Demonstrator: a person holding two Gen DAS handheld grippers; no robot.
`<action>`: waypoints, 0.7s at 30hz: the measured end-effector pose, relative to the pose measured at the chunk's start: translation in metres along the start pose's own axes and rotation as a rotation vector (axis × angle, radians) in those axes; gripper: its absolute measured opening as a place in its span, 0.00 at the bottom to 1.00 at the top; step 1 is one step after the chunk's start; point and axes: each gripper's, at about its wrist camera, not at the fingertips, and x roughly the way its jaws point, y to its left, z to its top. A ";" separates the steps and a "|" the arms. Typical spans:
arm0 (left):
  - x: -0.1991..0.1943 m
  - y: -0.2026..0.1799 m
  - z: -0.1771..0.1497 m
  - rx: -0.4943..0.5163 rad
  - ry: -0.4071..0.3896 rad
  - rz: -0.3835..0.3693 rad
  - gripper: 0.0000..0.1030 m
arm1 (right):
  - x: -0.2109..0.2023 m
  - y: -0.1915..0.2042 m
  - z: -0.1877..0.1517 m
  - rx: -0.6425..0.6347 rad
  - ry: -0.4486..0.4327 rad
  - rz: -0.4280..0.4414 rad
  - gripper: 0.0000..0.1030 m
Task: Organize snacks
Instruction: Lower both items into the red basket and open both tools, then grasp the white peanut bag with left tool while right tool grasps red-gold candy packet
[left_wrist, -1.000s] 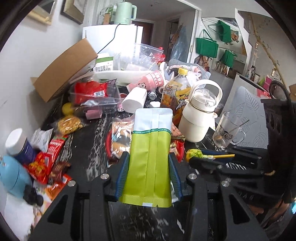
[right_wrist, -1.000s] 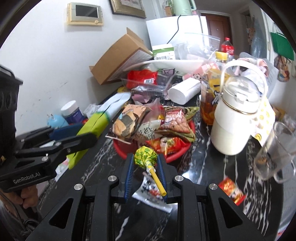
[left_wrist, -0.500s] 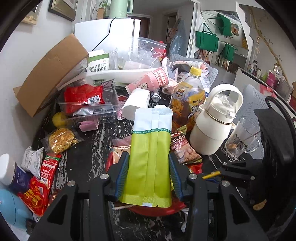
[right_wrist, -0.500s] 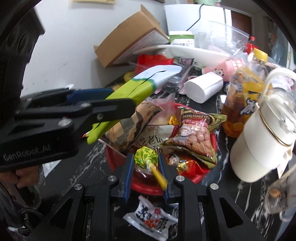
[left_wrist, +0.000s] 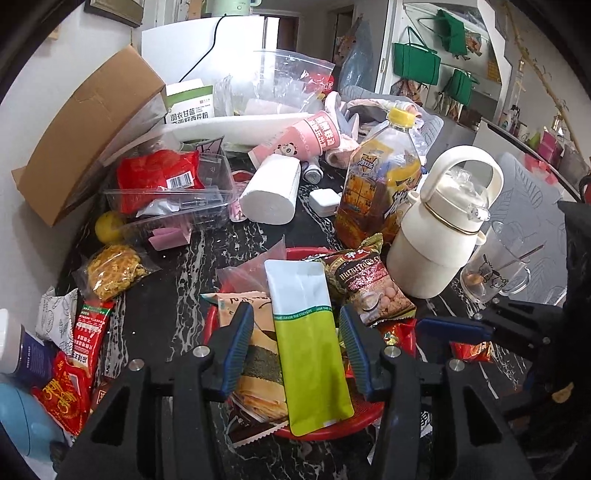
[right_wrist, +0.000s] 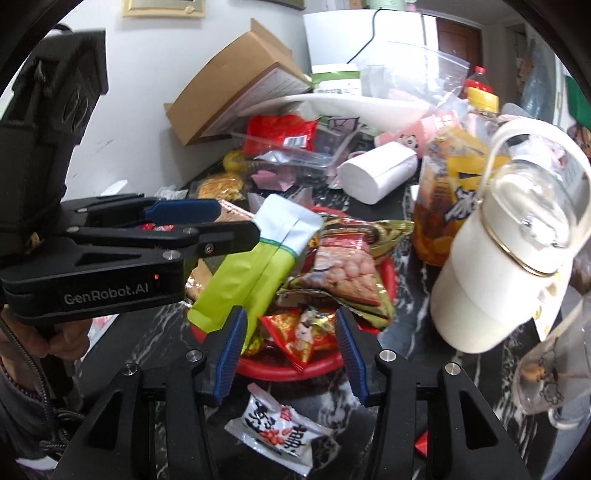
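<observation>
Item: green pouch (left_wrist: 310, 339), flat, green body with a white top band. Location: on the snack pile in the red tray (left_wrist: 332, 430), mid tabletop, between the pads of the left gripper (left_wrist: 295, 350).

Left gripper: jaws opening; the pads stand clear of both pouch edges, so nothing is clamped.

Right gripper (right_wrist: 290, 350): jaws opening over the tray's near rim, nothing held between them; small wrapped snacks lie below. The lollipop is not visible from either wrist.

Orientation: long axis runs near to far in the left wrist view, white end far, green sealed end near and overhanging the tray's near rim. In the right wrist view the pouch (right_wrist: 255, 269) slants, white end raised toward the far right, resting on the packets.

Handling note (judgement): step in hand is release into the tray. Best done by opening fully, then withdrawing straight back along the pouch's axis so the pads do not drag it off the rim. The overhanging green end may tip it out.
</observation>
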 end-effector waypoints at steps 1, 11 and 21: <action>-0.003 -0.002 0.000 0.003 -0.006 0.006 0.46 | -0.003 0.000 0.000 0.003 -0.004 -0.005 0.48; -0.044 -0.023 -0.003 0.016 -0.072 0.030 0.46 | -0.040 -0.001 0.005 0.016 -0.065 -0.052 0.49; -0.084 -0.053 -0.018 0.005 -0.116 0.021 0.46 | -0.091 0.003 -0.007 0.026 -0.125 -0.113 0.51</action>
